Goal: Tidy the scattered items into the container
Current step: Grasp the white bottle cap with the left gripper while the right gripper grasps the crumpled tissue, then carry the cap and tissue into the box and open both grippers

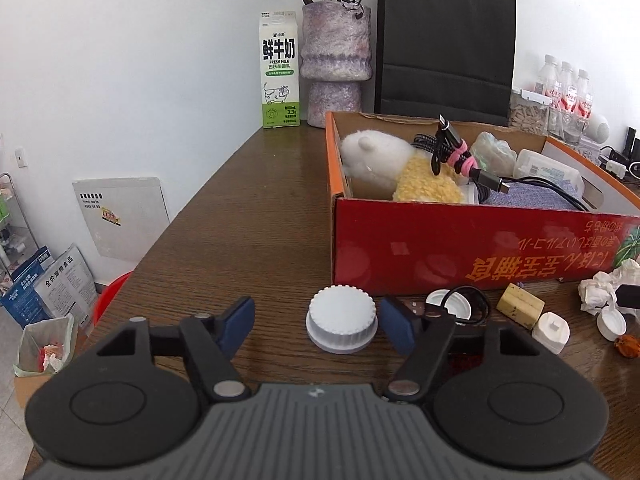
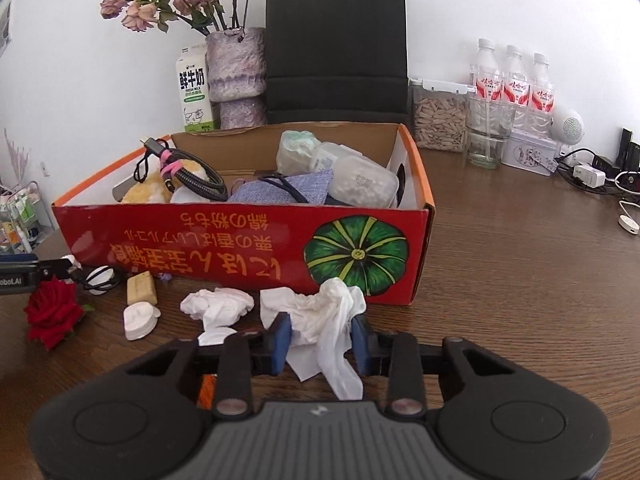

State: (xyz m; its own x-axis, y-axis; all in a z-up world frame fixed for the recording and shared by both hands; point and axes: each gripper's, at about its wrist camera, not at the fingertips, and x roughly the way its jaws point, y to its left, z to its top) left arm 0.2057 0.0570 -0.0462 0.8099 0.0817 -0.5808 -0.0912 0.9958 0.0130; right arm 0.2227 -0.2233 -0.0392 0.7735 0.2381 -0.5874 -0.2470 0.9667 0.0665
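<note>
Nearby, the left claw [image 1: 316, 326] straddles a ribbed white plastic lid [image 1: 341, 324] without touching; the right claw [image 2: 320, 344] pinches crumpled white tissue [image 2: 320, 320] on the brown counter [image 2: 520, 280].

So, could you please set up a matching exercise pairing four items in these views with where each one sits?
Items:
1. white jar lid
2. crumpled tissue
3. plush toy
4. milk carton

Places:
A. inside the red box
B. between the right tool's pads
C. by the wall, beside the vase
D. on the table between the left tool's open fingers

Pairs: 1-D, 2-B, 3-A, 4-C
</note>
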